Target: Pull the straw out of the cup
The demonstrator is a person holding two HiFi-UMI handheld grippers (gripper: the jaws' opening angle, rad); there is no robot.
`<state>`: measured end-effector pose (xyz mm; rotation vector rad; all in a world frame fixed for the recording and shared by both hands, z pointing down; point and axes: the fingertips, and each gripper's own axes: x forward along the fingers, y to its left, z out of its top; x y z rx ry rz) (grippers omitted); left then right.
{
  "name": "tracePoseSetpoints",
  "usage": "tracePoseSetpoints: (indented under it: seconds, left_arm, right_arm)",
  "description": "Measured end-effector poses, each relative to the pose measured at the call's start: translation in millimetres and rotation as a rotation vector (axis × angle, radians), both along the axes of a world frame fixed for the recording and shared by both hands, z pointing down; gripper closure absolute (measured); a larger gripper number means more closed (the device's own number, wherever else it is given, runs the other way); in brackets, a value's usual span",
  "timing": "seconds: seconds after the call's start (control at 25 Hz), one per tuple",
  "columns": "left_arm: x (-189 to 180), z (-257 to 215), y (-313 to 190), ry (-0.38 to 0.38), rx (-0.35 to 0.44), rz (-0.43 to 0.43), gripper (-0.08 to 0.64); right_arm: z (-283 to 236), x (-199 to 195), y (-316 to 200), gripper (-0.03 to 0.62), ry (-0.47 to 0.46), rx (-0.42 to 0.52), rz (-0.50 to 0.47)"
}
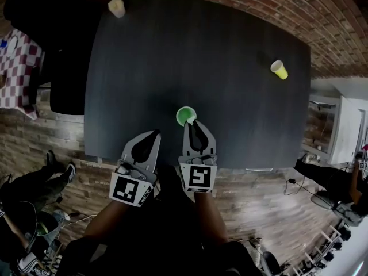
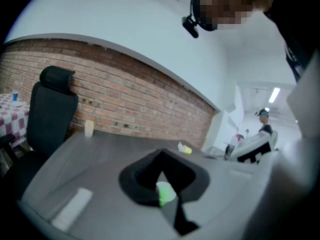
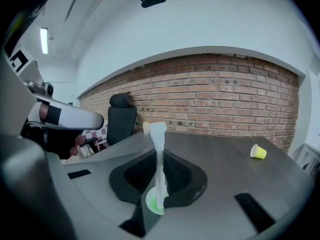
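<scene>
Two side by side | right gripper jaws clamp straw in cup | left gripper jaws closed, empty

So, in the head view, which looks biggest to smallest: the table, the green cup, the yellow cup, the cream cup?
1. dark table, by far.
2. green cup, slightly, though it's nearest the camera.
3. yellow cup and cream cup look alike; no ranking.

cup: green, upright, mouth open, on dark table near its front edge, about mid-width; straw: whitish, translucent, vertical, lower end inside cup, flared top well above table
</scene>
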<state>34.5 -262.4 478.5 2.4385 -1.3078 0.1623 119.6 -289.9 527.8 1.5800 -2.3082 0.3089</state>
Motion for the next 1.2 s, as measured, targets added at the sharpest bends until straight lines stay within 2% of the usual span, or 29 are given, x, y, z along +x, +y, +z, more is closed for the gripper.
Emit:
tracePoseSetpoints:
  seconds: [0.44,0.64,1.2]
  left_arm:
    - [12,-23,8,0.004,0.038,0.005,0.555]
    - [10,-42,21,0.000,0.074,0.004,0.555]
    - [24,-84,94,0.005,0.151,-0.012,0.555]
  right_arm:
    - [-34,12,21,0.552,-0.035,0.027,0.012]
    - [-53,9,40,0.554,-0.083,0.031,0.019]
    - [-100,23,108,0.554,-0.130,0.081,-0.002]
